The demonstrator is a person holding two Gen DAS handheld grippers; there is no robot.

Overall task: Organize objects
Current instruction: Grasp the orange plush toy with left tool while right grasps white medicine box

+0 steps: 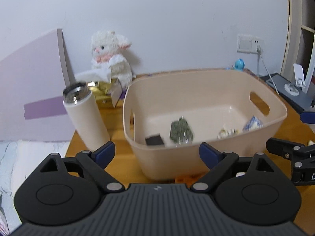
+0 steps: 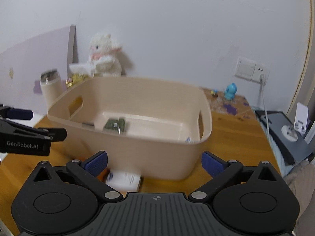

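- The wooden orange-brown worktop (image 1: pixel 291 125) fills the lower half of both views and carries everything else.
- The beige plastic storage bin with 2 cut-out handles (image 1: pixel 196 82) sits mid-frame. In my judgement the sorting is partly done: it already holds a green patterned packet (image 1: pixel 181 130), a small black square piece (image 1: pixel 154 140), a blue-and-white packet (image 1: pixel 253 123) at its right wall, and a small pale item (image 1: pixel 228 132) too blurred to name.
- The cream cylindrical flask with a steel rim (image 1: pixel 84 116) stands outside the bin, just beside its left wall at left of frame; whether it belongs in the bin I cannot tell.
- The white plush animal (image 1: pixel 110 57) sits against the wall at upper left, behind a gold wrapped item (image 1: pixel 100 90).
- The white printed box (image 2: pixel 124 180) lies on the worktop in front of the bin, at lower centre of the right wrist view, with a blurred orange thing (image 2: pixel 103 174) touching its left end. These look like what is left to put away.
- The right gripper (image 2: pixel 154 163) hovers over that box, jaws spread wide and holding nothing.
- The left gripper (image 1: pixel 156 154) faces the bin's near wall, jaws likewise spread wide, empty, touching nothing visible.
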